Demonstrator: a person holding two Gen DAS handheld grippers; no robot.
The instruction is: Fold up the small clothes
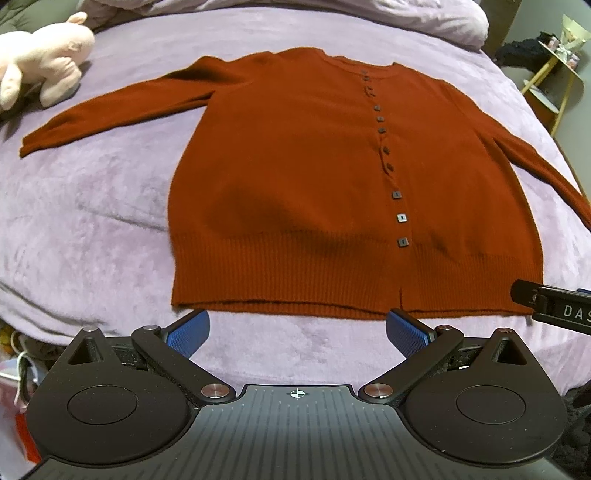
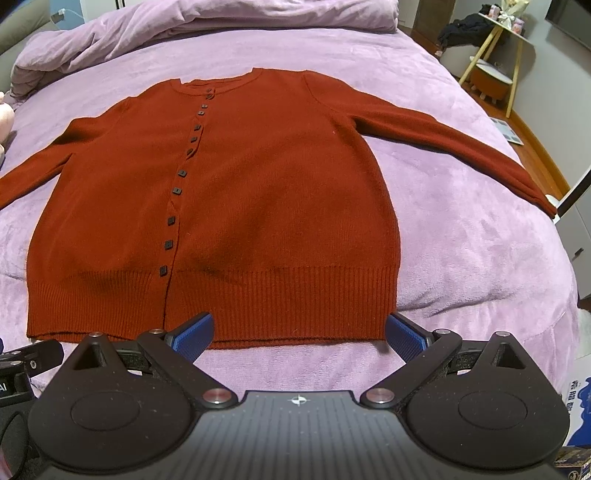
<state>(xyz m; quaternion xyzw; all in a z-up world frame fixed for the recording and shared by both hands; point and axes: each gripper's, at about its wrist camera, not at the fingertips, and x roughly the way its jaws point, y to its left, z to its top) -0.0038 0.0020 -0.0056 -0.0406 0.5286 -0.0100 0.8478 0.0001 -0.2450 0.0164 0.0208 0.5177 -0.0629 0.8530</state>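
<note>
A rust-red buttoned cardigan (image 1: 303,177) lies flat and face up on the purple bedspread (image 1: 92,206), sleeves spread to both sides, ribbed hem toward me. It also shows in the right wrist view (image 2: 258,206). My left gripper (image 1: 297,328) is open and empty, just short of the hem's left half. My right gripper (image 2: 299,332) is open and empty, its blue fingertips (image 2: 195,330) at the hem's right half. The right gripper's body shows at the left wrist view's right edge (image 1: 554,306).
A pink plush toy (image 1: 44,55) lies at the bed's far left. A bunched purple duvet (image 2: 184,26) lies at the head of the bed. A yellow-legged side table (image 2: 495,48) stands right of the bed. The bed edge falls away on the right.
</note>
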